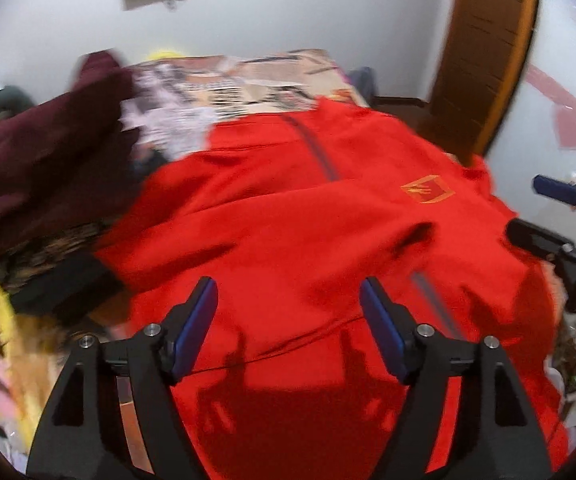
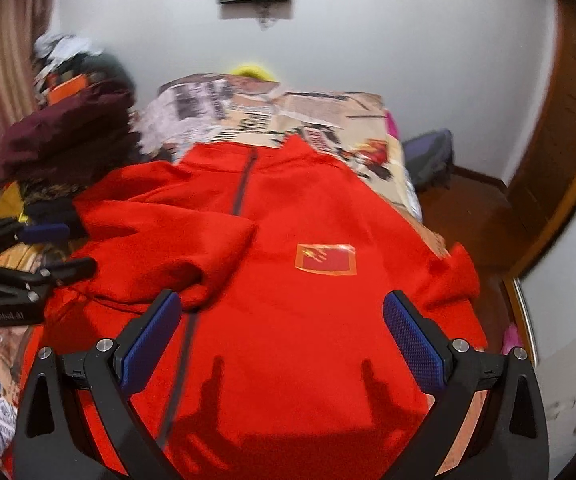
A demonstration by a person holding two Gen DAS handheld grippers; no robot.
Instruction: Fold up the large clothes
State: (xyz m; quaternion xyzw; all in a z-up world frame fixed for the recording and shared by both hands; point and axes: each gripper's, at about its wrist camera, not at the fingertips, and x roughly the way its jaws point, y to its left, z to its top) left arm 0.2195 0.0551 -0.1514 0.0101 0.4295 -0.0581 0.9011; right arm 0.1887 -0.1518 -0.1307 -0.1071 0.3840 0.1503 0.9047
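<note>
A red jacket [image 2: 288,220] lay spread front-up across the patterned bed [image 2: 328,112], one sleeve [image 2: 159,240] folded over its chest. Both the left gripper [image 1: 288,308] and right gripper [image 2: 281,320] hovered wide open, holding nothing. The soft, limp fleece looked best pinched at hem or sleeve edge

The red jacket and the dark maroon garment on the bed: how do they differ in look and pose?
The red jacket lies spread out in the middle of the bed; the maroon garment sits bunched at its side. The red jacket shows a flag patch and a grey zipper; the maroon garment looks plain. Neither is gripped.
</note>
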